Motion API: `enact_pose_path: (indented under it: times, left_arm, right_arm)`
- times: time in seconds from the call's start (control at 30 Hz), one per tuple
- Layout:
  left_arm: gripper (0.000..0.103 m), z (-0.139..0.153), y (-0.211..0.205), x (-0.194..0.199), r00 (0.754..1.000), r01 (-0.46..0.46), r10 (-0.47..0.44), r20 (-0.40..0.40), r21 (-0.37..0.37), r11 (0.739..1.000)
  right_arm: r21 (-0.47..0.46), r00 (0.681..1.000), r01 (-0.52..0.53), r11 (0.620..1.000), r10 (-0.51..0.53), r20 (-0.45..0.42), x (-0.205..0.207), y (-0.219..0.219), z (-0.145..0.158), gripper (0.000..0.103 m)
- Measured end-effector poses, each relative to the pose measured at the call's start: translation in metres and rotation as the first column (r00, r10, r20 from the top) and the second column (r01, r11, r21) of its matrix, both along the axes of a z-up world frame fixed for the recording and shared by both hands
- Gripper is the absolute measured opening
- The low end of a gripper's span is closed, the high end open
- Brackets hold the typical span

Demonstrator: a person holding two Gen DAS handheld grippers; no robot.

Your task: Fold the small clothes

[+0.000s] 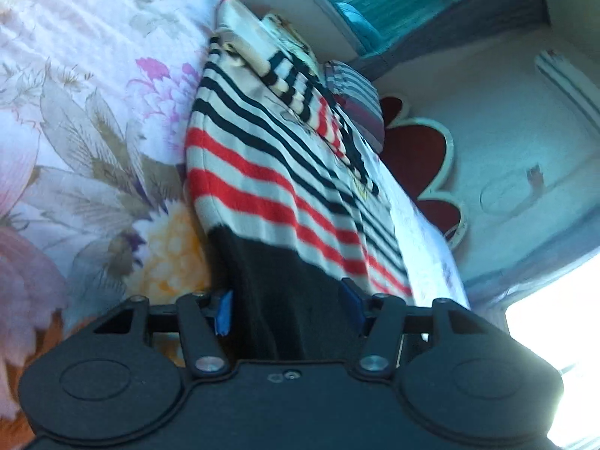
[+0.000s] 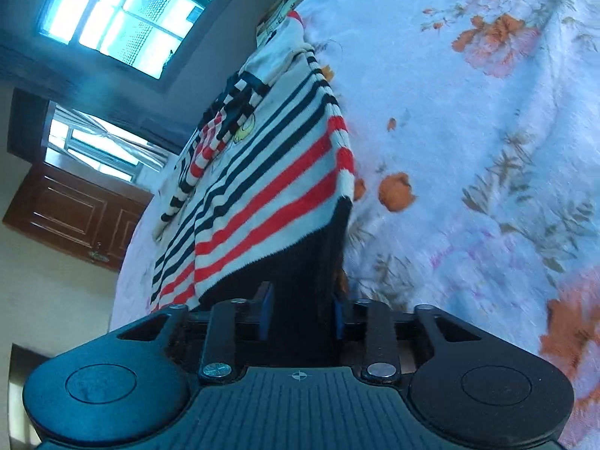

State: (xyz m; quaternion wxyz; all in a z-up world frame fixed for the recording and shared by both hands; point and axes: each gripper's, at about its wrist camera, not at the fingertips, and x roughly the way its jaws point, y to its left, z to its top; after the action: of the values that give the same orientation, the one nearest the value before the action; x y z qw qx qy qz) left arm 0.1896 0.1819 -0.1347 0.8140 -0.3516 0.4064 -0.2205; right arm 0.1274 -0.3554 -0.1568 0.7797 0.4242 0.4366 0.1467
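A knitted sweater (image 1: 270,172) with white, navy and red stripes and a dark hem (image 1: 285,273) lies on a floral bedsheet (image 1: 93,131). One sleeve is folded across its chest. My left gripper (image 1: 288,307) holds one hem corner, and dark fabric fills the gap between its blue pads. In the right wrist view the same sweater (image 2: 270,187) stretches away from me. My right gripper (image 2: 302,315) is shut on the other corner of the dark hem (image 2: 311,262), and the fabric fills the narrow space between its pads. Both views are rolled sideways.
More clothes (image 1: 285,30) lie beyond the sweater's collar, beside a small striped piece (image 1: 356,101). Past the bed's edge are a red flower-shaped mat (image 1: 420,150), windows (image 2: 120,11) and a brown wooden cabinet (image 2: 75,213). Bare sheet (image 2: 468,150) spreads beside the sweater.
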Motion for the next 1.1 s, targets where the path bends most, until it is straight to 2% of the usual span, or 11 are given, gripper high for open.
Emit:
enact_pose_path:
  times: [0.1,0.13,0.17,0.2,0.4,0.5,0.53,0.57,0.63,0.87,1.1]
  left_arm:
    - [0.052,-0.002,0.002,0.005,1.000,-0.024,0.024,-0.018,-0.029,0.999]
    - [0.045,-0.002,0.002,0.009,0.999,-0.028,0.027,-0.028,-0.027,0.999]
    - [0.031,-0.001,-0.001,0.012,0.999,-0.024,0.024,-0.038,0.011,1.000]
    - [0.003,0.001,-0.004,0.015,0.999,-0.010,0.014,-0.048,0.063,0.998]
    - [0.003,0.031,0.018,-0.004,0.992,-0.081,0.083,0.098,-0.026,0.996]
    - [0.003,0.005,0.017,0.000,0.997,-0.075,0.075,0.002,0.072,0.995]
    - [0.004,-0.010,0.018,0.001,0.995,-0.079,0.083,-0.048,0.075,0.994]
    - [0.004,-0.016,0.022,-0.002,0.993,-0.108,0.108,-0.040,0.018,0.994]
    - [0.003,-0.014,0.022,-0.003,0.991,-0.126,0.126,-0.039,0.011,0.992]
    - [0.003,0.000,0.021,0.003,0.986,-0.163,0.164,0.014,-0.061,0.985]
    - [0.003,0.029,0.013,0.050,0.975,-0.195,0.204,0.084,-0.096,0.976]
  right_arm:
    - [-0.015,1.000,0.005,1.000,-0.005,-0.015,0.005,-0.001,-0.003,0.007]
    - [-0.032,1.000,0.001,0.999,-0.001,-0.019,0.008,0.000,-0.002,0.006]
    - [-0.054,1.000,-0.010,0.999,0.009,-0.011,0.010,0.002,0.001,0.005]
    - [-0.057,1.000,-0.014,0.998,0.014,0.008,0.011,0.002,0.005,0.005]
    - [0.041,0.975,-0.002,0.999,-0.007,0.221,-0.007,-0.012,0.040,0.005]
    - [-0.005,0.988,0.005,1.000,-0.004,0.157,-0.008,-0.013,0.018,0.005]
    - [-0.034,0.996,0.003,0.999,0.000,0.085,-0.003,-0.010,0.004,0.005]
    - [-0.038,0.999,0.005,0.999,-0.004,0.036,-0.001,-0.009,-0.006,0.005]
    - [0.018,0.998,0.037,0.999,-0.038,0.058,-0.004,-0.012,-0.007,0.005]
    - [0.029,0.988,0.059,0.998,-0.063,0.145,0.012,-0.012,0.020,0.005]
    - [0.032,0.970,0.066,0.997,-0.071,0.233,0.062,-0.009,0.056,0.005]
